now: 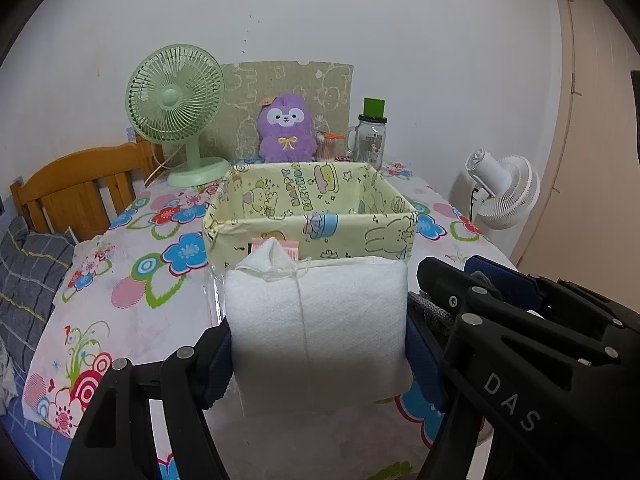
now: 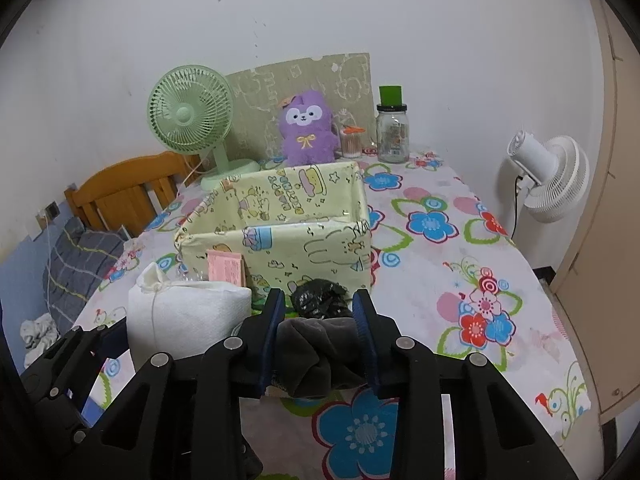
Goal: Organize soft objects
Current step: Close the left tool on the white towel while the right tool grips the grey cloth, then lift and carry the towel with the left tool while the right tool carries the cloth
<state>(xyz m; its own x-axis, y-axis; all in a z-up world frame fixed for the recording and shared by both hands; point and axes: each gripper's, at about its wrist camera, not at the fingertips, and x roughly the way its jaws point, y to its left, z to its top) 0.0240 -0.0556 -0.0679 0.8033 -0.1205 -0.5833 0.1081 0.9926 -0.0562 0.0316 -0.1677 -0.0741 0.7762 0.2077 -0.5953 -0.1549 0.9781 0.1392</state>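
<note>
My left gripper [image 1: 318,364] is shut on a white tissue pack [image 1: 316,332], tied with string, held above the table in front of the yellow cartoon-print box [image 1: 312,232]. The pack also shows in the right wrist view [image 2: 188,316]. My right gripper [image 2: 320,344] is shut on a grey folded cloth [image 2: 312,356], just right of the left gripper. A crumpled black bag [image 2: 318,300] lies in front of the box [image 2: 280,236]. A pink packet [image 2: 225,268] leans on the box's front wall. A purple plush toy [image 1: 285,130] sits behind the box.
A green desk fan [image 1: 176,108] stands back left; a glass jar with green lid [image 1: 370,136] and a swab holder [image 1: 326,146] back right. A white fan [image 2: 548,176] stands off the table's right side. A wooden bed frame [image 1: 76,192] lies left. The floral tablecloth [image 2: 440,280] covers the table.
</note>
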